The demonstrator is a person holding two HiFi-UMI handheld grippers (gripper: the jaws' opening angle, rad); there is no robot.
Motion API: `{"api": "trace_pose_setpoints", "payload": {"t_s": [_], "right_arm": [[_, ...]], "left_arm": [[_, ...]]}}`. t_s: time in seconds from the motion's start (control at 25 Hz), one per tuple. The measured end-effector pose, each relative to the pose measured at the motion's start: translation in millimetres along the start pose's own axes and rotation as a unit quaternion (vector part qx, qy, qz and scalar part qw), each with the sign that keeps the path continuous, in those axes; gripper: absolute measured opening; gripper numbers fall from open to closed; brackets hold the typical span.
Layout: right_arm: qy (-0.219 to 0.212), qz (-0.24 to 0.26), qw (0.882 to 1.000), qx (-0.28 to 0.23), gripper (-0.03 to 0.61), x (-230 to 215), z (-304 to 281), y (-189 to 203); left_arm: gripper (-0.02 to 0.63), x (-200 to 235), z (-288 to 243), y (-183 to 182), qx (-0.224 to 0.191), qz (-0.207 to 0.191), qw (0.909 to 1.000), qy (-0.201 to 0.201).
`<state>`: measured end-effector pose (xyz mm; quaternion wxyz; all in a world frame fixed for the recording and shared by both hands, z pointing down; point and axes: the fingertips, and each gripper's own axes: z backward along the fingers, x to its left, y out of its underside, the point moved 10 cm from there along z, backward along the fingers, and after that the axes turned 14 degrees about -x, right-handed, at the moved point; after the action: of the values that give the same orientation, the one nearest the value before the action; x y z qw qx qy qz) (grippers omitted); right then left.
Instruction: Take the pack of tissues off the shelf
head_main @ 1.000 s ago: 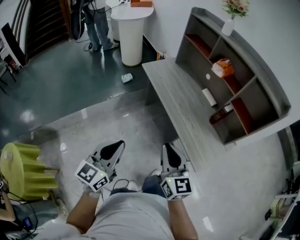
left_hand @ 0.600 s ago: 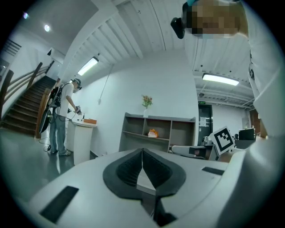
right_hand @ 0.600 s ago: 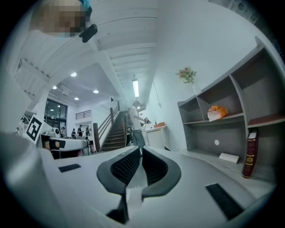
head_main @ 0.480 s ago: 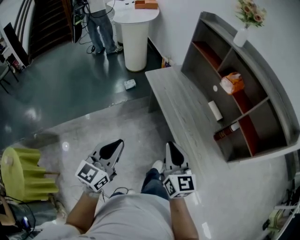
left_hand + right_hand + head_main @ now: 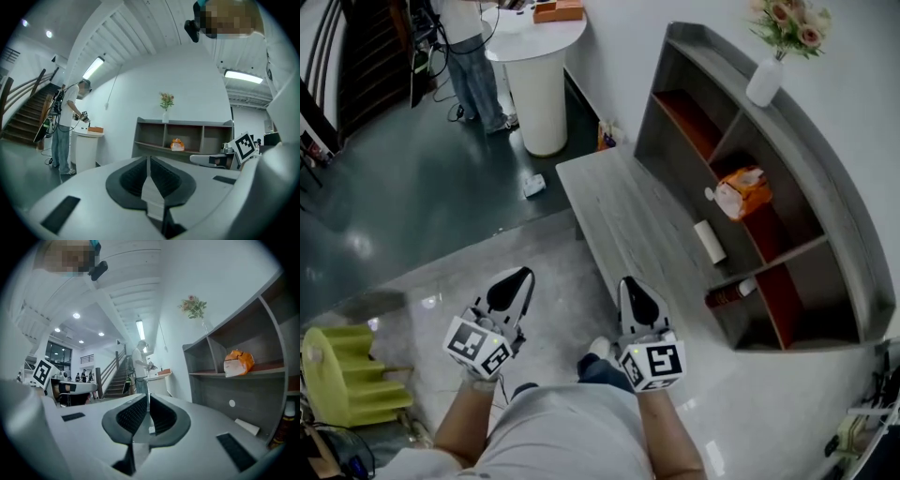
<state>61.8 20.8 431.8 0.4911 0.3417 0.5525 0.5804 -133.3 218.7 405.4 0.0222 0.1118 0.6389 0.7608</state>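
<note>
An orange and white pack of tissues [image 5: 742, 191] sits in the middle compartment of the grey shelf [image 5: 825, 197]; it shows again as the tissue pack [image 5: 238, 363] at the right and the tissue pack [image 5: 176, 145] far off. My left gripper [image 5: 510, 286] is shut and empty, held low over the floor. My right gripper [image 5: 638, 298] is shut and empty too, beside the near end of the wooden bench [image 5: 628, 225]. Both are well short of the shelf.
A white roll [image 5: 708, 241] and a dark bottle [image 5: 731, 294] lie at the shelf's foot. A vase of flowers [image 5: 773, 56] tops the shelf. A person [image 5: 469, 56] stands by a round white table [image 5: 536, 75]. A yellow stool [image 5: 342, 375] is at my left.
The view has shifted: the shelf and bench now lie closer and more to the left in the picture. Both grippers stay shut and keep their places by my body.
</note>
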Motion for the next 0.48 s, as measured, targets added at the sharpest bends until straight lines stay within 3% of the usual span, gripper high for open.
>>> {"api": "trace_pose_setpoints", "payload": {"t_s": [0.48], "right_arm": [[0.055,-0.007,0.998,-0.023,0.026,-95.9,-24.5,-16.5]], "left_arm": [[0.021,-23.2,-122.0,12.8,0.019,0.006,0.9985,0.051]]}}
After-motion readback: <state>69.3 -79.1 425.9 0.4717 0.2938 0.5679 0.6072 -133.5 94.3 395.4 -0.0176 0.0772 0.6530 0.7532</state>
